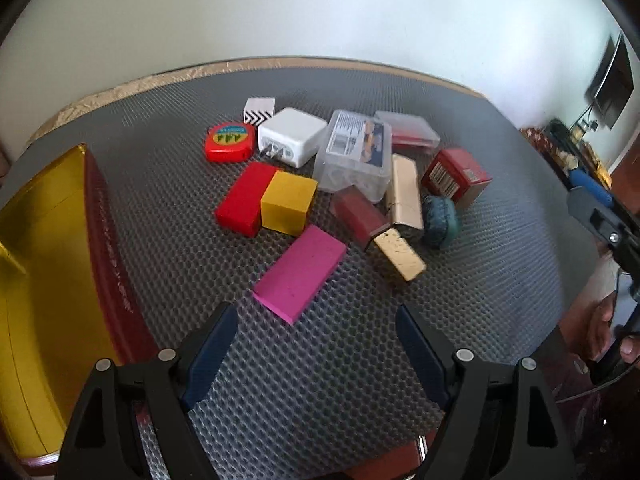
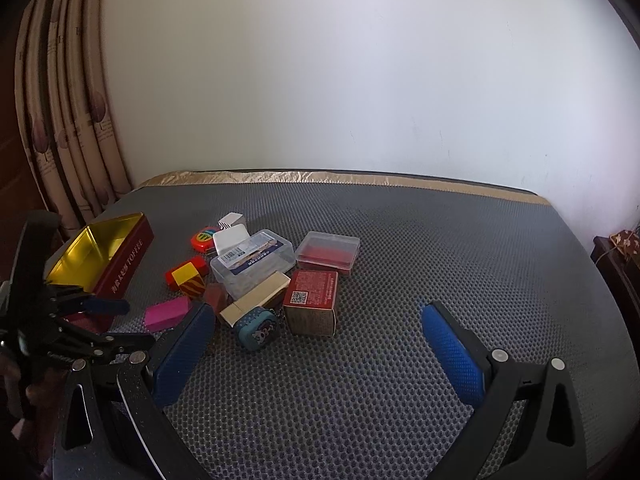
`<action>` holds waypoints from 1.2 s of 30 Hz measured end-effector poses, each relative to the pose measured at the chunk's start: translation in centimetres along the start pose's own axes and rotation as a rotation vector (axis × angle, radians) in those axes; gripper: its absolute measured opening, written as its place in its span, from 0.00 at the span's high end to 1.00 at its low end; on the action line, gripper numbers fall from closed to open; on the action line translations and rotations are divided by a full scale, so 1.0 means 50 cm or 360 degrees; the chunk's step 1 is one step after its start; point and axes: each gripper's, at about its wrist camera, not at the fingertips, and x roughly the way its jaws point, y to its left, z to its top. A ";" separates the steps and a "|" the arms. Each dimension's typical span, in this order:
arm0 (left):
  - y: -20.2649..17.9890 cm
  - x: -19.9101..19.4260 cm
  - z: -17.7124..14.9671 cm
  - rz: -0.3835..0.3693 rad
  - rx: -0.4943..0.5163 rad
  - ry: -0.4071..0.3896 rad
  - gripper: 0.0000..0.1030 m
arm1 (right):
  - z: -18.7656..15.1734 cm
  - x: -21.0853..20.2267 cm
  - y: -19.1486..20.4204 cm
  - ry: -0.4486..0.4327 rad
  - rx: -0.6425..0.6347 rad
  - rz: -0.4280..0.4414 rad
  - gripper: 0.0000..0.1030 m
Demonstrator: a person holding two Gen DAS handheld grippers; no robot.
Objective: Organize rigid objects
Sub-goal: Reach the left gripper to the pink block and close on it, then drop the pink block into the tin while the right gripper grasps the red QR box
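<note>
A heap of small rigid objects lies mid-mat: a pink block [image 1: 300, 274], a yellow cube [image 1: 288, 202], a red block [image 1: 244, 198], a red tape measure [image 1: 230, 142], a white charger [image 1: 292, 136], a clear plastic box [image 1: 356, 154], a gold case [image 1: 406, 192], a red carton [image 2: 314, 296] and a round blue case [image 2: 256, 328]. An open red tin with a gold inside [image 1: 44, 264] [image 2: 100, 252] stands at the left. My left gripper [image 1: 316, 328] is open just short of the pink block. My right gripper [image 2: 318, 318] is open near the carton, holding nothing.
Everything rests on a grey honeycomb mat [image 2: 400, 240] with a gold cloth edge against a white wall. A second clear box with a red bottom [image 2: 328, 250] sits behind the carton. Curtains [image 2: 68, 120] hang at the far left. A hand [image 1: 608, 332] holds the other gripper.
</note>
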 end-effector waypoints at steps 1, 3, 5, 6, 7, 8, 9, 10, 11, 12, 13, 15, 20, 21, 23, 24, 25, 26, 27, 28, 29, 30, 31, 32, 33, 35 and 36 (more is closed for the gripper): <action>0.001 0.006 0.002 0.0028 0.0015 0.0016 0.19 | 0.000 0.001 -0.001 0.0007 0.0004 0.0000 0.00; 0.001 0.017 0.010 0.0071 0.0058 0.0013 0.19 | -0.003 0.008 -0.003 0.0030 0.0016 0.0006 0.00; 0.003 0.026 0.014 0.0099 0.0078 0.0037 0.22 | -0.006 0.016 -0.006 0.0052 0.0029 0.0019 0.00; 0.006 0.025 0.014 0.0100 0.0107 0.0040 0.26 | -0.007 0.019 -0.007 0.0061 0.0035 0.0024 0.00; 0.006 0.030 0.018 0.0086 0.0119 0.0063 0.35 | -0.008 0.021 -0.007 0.0068 0.0040 0.0028 0.00; 0.009 0.036 0.021 0.0071 0.0116 0.0086 0.41 | -0.009 0.022 -0.009 0.0073 0.0043 0.0031 0.00; 0.011 0.042 0.023 0.0051 0.0111 0.0111 0.43 | -0.009 0.024 -0.009 0.0076 0.0044 0.0033 0.00; 0.014 0.051 0.026 0.0033 0.0109 0.0143 0.48 | -0.009 0.024 -0.009 0.0077 0.0045 0.0033 0.00; 0.015 0.059 0.029 0.0038 0.0108 0.0162 0.55 | -0.009 0.025 -0.009 0.0077 0.0044 0.0036 0.00; 0.017 0.065 0.032 0.0047 0.0109 0.0175 0.56 | -0.008 0.025 -0.008 0.0078 0.0042 0.0037 0.00; 0.019 0.065 0.035 0.0038 0.0110 0.0162 0.56 | -0.009 0.025 -0.009 0.0078 0.0041 0.0036 0.00; 0.017 0.069 0.042 0.0029 0.0105 0.0172 0.57 | -0.010 0.026 -0.009 0.0080 0.0043 0.0039 0.00; 0.006 0.084 0.059 0.0044 0.0130 0.0193 0.57 | -0.016 0.036 -0.013 0.0111 0.0050 0.0046 0.00; 0.002 0.088 0.066 0.0054 0.0136 0.0193 0.58 | -0.017 0.038 -0.015 0.0118 0.0053 0.0044 0.00; -0.002 0.085 0.059 0.0080 0.0143 0.0171 0.64 | -0.018 0.041 -0.023 0.0130 0.0063 0.0039 0.00; -0.006 0.084 0.057 0.0100 0.0146 0.0156 0.65 | -0.018 0.043 -0.028 0.0140 0.0073 0.0043 0.00; -0.011 0.082 0.052 0.0122 0.0143 0.0135 0.68 | -0.017 0.045 -0.033 0.0152 0.0084 0.0050 0.00; -0.016 0.081 0.048 0.0137 0.0127 0.0119 0.69 | -0.015 0.047 -0.039 0.0161 0.0096 0.0051 0.00; -0.019 0.079 0.044 0.0150 0.0097 0.0102 0.69 | -0.013 0.048 -0.044 0.0165 0.0102 0.0046 0.00; -0.019 0.075 0.039 0.0147 0.0051 0.0086 0.70 | -0.010 0.049 -0.048 0.0172 0.0107 0.0042 0.00; -0.018 0.072 0.035 0.0122 0.0006 0.0078 0.70 | -0.005 0.051 -0.051 0.0180 0.0111 0.0043 0.00; -0.019 0.068 0.031 0.0077 -0.0038 0.0062 0.70 | 0.002 0.055 -0.054 0.0201 0.0110 0.0050 0.00; -0.021 0.061 0.026 0.0041 -0.0073 0.0037 0.70 | 0.007 0.060 -0.054 0.0222 0.0107 0.0048 0.00; -0.025 0.056 0.022 0.0033 -0.0088 0.0021 0.71 | 0.011 0.064 -0.053 0.0238 0.0101 0.0048 0.00; -0.030 0.051 0.018 0.0026 -0.0099 0.0011 0.71 | 0.015 0.071 -0.049 0.0260 0.0087 0.0053 0.00; -0.041 0.040 0.011 -0.0002 -0.0129 -0.0019 0.71 | 0.021 0.084 -0.039 0.0291 0.0053 0.0047 0.00; -0.044 0.034 0.010 -0.0012 -0.0145 -0.0031 0.71 | 0.024 0.091 -0.032 0.0299 0.0040 0.0051 0.00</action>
